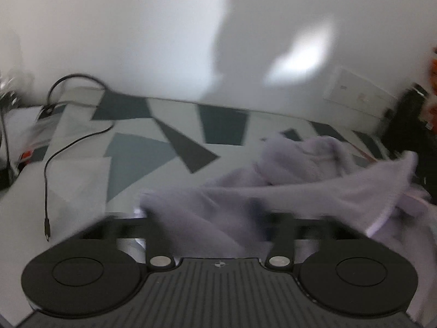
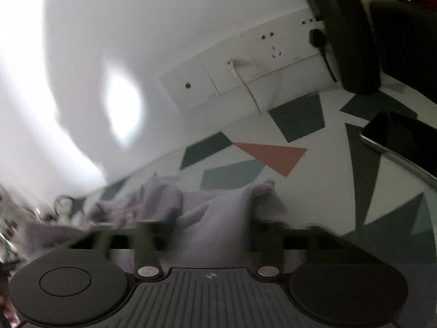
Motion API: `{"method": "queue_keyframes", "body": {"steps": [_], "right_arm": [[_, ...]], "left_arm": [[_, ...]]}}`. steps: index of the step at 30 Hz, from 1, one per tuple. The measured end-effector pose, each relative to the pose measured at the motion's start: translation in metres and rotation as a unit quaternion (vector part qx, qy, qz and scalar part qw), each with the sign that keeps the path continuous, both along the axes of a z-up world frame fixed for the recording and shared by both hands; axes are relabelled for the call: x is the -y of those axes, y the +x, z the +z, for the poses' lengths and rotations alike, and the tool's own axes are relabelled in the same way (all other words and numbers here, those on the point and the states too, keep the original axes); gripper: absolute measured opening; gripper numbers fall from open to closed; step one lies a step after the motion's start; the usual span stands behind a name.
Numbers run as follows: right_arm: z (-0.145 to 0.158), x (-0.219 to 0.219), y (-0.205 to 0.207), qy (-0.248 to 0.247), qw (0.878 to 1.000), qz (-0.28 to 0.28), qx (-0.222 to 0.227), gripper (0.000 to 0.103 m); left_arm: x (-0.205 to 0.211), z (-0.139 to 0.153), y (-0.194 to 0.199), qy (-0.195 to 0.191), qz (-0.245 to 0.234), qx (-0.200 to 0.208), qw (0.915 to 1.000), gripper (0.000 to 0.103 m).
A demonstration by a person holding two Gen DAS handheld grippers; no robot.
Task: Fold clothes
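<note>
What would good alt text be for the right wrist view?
The open right gripper points at a crumpled pale lilac garment bunched between its blurred fingers on a table patterned with geometric shapes. A dark phone lies right; wall sockets sit behind.

garment (image 1: 314,188): pale lilac-grey, plain, right of centre in the left wrist view
tabletop (image 1: 174,147): off-white with dark grey and teal angular patches
triangle patch (image 2: 270,155): salmon pink, centre of the right wrist view
cable (image 1: 52,161): black, left of the frame
socket panels (image 2: 245,73): white
wall (image 1: 136,32): white
phone (image 2: 396,134): black, right edge
</note>
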State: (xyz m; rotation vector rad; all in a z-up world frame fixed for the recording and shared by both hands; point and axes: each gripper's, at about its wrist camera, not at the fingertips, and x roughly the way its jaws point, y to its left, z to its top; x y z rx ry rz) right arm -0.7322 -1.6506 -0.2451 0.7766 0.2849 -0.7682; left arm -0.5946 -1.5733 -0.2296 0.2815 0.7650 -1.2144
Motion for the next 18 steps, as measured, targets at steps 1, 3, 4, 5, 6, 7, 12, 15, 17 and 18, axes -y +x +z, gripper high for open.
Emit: {"method": "queue_keyframes", "body": {"steps": [1, 3, 4, 5, 6, 7, 12, 15, 17, 18], "right_arm": [[0.006, -0.005, -0.006, -0.008, 1.000, -0.012, 0.003, 0.089], [0.016, -0.015, -0.019, -0.022, 0.999, -0.032, 0.005, 0.091], [0.020, -0.019, -0.027, -0.022, 0.999, -0.039, 0.009, 0.091], [0.023, -0.023, -0.036, -0.022, 0.999, -0.046, 0.013, 0.091], [0.025, -0.027, -0.043, -0.020, 0.998, -0.053, 0.014, 0.091], [0.025, -0.033, -0.051, -0.019, 0.998, -0.058, 0.010, 0.091], [0.016, -0.069, -0.071, -0.016, 0.999, -0.035, -0.028, 0.089], [0.002, -0.090, -0.069, -0.017, 0.997, -0.015, -0.071, 0.089], [-0.007, -0.098, -0.061, -0.023, 0.994, -0.005, -0.103, 0.089], [-0.012, -0.102, -0.057, -0.025, 0.993, 0.000, -0.118, 0.086]], "left_arm": [[-0.006, 0.006, -0.005, -0.003, -0.012, 0.012, 0.9999, 0.093], [-0.020, 0.017, -0.015, -0.009, -0.033, 0.039, 0.9987, 0.094], [-0.029, 0.018, -0.017, -0.008, -0.032, 0.037, 0.9988, 0.094], [-0.038, 0.018, -0.018, -0.008, -0.027, 0.029, 0.9992, 0.094], [-0.048, 0.017, -0.018, -0.007, -0.021, 0.021, 0.9995, 0.094], [-0.057, 0.017, -0.019, -0.006, -0.015, 0.013, 0.9998, 0.094], [-0.103, -0.004, -0.041, -0.008, 0.009, -0.053, 0.9985, 0.094], [-0.117, -0.019, -0.060, 0.000, 0.024, -0.060, 0.9979, 0.094], [-0.120, -0.026, -0.070, 0.006, 0.033, -0.039, 0.9987, 0.094], [-0.120, -0.028, -0.074, 0.009, 0.036, -0.025, 0.9990, 0.094]]}}
